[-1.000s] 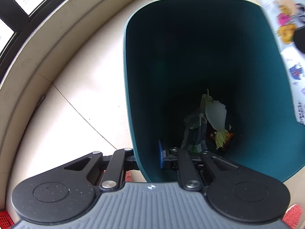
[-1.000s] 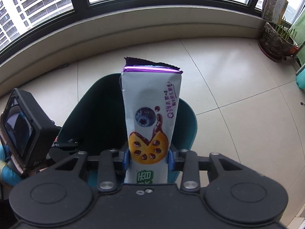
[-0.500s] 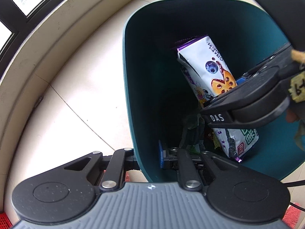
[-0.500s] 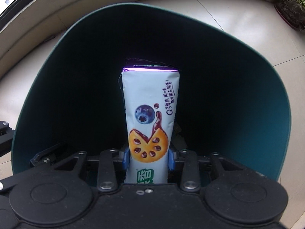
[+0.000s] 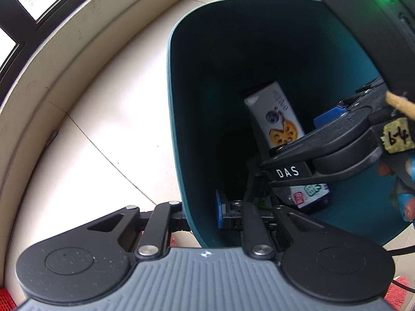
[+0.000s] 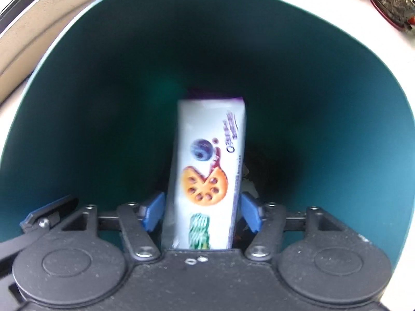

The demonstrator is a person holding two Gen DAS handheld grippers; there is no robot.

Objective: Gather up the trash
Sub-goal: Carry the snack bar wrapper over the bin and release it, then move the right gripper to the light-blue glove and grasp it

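Note:
A dark teal trash bin (image 5: 202, 119) is tilted toward me; my left gripper (image 5: 201, 213) is shut on its near rim. The bin's inner wall (image 6: 103, 103) fills the right wrist view. My right gripper (image 6: 202, 212) reaches inside the bin; its blue pads (image 6: 153, 211) stand apart from a white and purple biscuit wrapper (image 6: 207, 171), which is blurred between them. The wrapper (image 5: 280, 119) also shows in the left wrist view, pointing into the bin, with the right gripper (image 5: 326, 140) across it. Older trash at the bin's bottom is mostly hidden.
Cream floor tiles (image 5: 103, 119) lie left of the bin, bounded by a curved beige sill (image 5: 52, 59) under dark-framed windows. A potted plant (image 6: 394, 0) stands at the far right. Red mat corners (image 5: 396, 292) show at the bottom.
My right gripper pushed deeper into the bin and its pads opened off the wrapper, which now slides down between them. My left gripper kept hold of the bin rim.

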